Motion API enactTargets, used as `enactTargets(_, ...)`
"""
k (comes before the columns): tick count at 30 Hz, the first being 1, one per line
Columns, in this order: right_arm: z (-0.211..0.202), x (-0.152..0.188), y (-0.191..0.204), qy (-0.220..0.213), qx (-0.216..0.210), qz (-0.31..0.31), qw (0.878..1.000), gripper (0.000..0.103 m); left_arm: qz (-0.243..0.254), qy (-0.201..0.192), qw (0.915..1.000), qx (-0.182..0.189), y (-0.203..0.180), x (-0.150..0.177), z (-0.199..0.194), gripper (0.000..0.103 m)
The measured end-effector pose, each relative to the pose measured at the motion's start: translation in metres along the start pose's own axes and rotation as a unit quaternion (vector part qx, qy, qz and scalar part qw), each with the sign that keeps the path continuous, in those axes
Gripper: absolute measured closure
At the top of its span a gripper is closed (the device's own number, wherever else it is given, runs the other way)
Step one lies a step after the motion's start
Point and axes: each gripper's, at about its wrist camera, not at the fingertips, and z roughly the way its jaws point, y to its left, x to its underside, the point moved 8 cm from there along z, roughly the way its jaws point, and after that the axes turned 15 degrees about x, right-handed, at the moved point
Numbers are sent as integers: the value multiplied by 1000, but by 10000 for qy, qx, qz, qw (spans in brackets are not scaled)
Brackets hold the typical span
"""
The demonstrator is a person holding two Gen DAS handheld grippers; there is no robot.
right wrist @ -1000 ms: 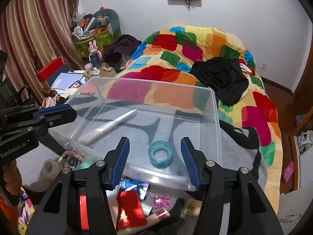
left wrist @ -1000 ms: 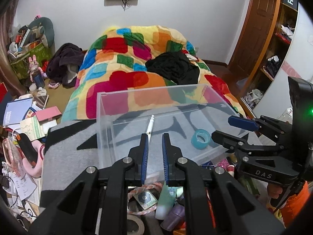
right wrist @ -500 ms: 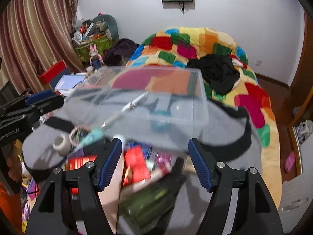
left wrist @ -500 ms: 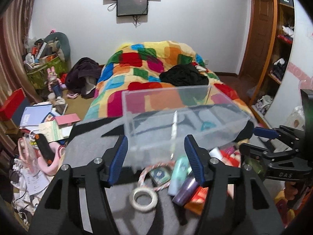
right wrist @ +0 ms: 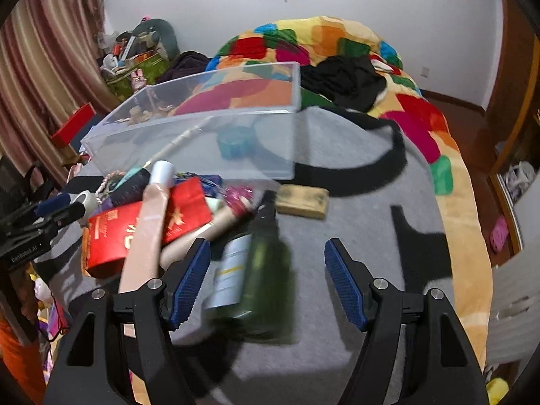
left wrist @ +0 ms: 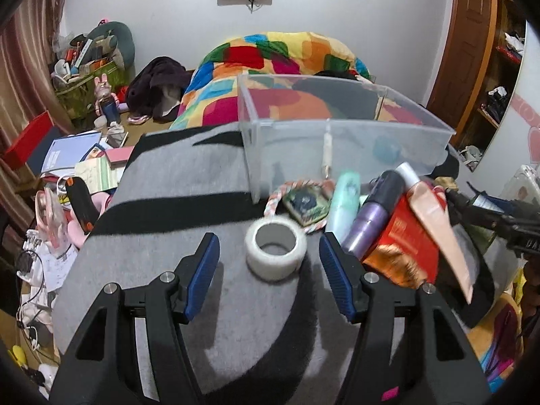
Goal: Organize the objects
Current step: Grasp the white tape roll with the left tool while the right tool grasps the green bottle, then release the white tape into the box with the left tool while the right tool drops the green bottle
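Left wrist view: my left gripper (left wrist: 269, 266) is wide apart with nothing gripped, a white tape roll (left wrist: 275, 249) just ahead between its fingers. My right gripper (right wrist: 267, 281) is spread too, over a green bottle (right wrist: 266, 273). Behind sits the clear box (left wrist: 341, 145) on a grey blanket (left wrist: 175, 209), with a pile beside it: red packet (right wrist: 141, 229), purple bottle (left wrist: 374, 214). The left gripper reads "GenRobot.AI".
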Motion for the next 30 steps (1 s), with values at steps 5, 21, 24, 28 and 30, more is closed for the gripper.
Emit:
enactTargets(5,4,8,-5,121,-166,170,9996,52,-185,-9,9998,-67,9,4,7,42)
enactTargets(21,-19,1,-14,-258,-167,312,9990,65,23,-351,9994,11,-11,-9,-6,64)
enactTargets(24,-30,-11,-13,-456,-220,341,9981,65,82,-560,9984,67,-15,-22,-18,64)
enactTargets(28,-42,-31,-4,-723,-316,324,9964,65,121,-795,9965,207,-23,-41,-29,64)
enactTargets(30,-47,-41,2,-847,-366,295,9953,65,156,-896,9956,207,-26,-50,-31,64)
